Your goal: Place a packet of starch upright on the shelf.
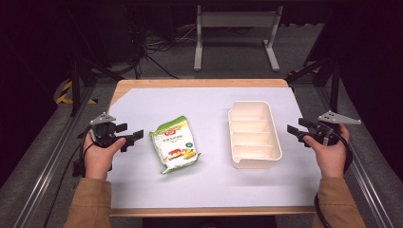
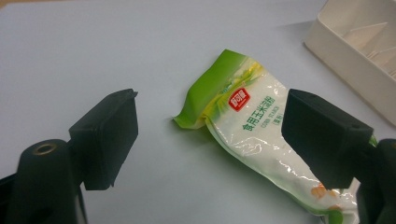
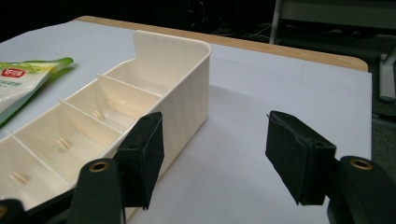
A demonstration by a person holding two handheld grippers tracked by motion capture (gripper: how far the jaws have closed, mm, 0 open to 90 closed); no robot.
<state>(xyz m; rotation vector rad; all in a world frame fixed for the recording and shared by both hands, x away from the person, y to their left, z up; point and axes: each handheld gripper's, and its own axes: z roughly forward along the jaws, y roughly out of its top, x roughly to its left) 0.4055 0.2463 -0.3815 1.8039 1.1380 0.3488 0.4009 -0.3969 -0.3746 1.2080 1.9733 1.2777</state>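
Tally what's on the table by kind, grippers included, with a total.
Food pouch: 1
Divided cream tray: 1, all compartments empty
Handheld grippers: 2, left gripper and right gripper, both open and holding nothing
Total: 4

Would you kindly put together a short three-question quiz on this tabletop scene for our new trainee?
1. True or false: the left gripper is shut on the green and white pouch.
2. Multiple choice: what lies in the compartments of the cream divided tray? A) a pouch B) nothing C) a gripper
3. Fill in: in the high view, the right gripper is on the tray's ____ side.

Key
1. False: its jaws stand open, and the pouch lies on the white table cover beyond them.
2. B
3. right; it is open and holds nothing.
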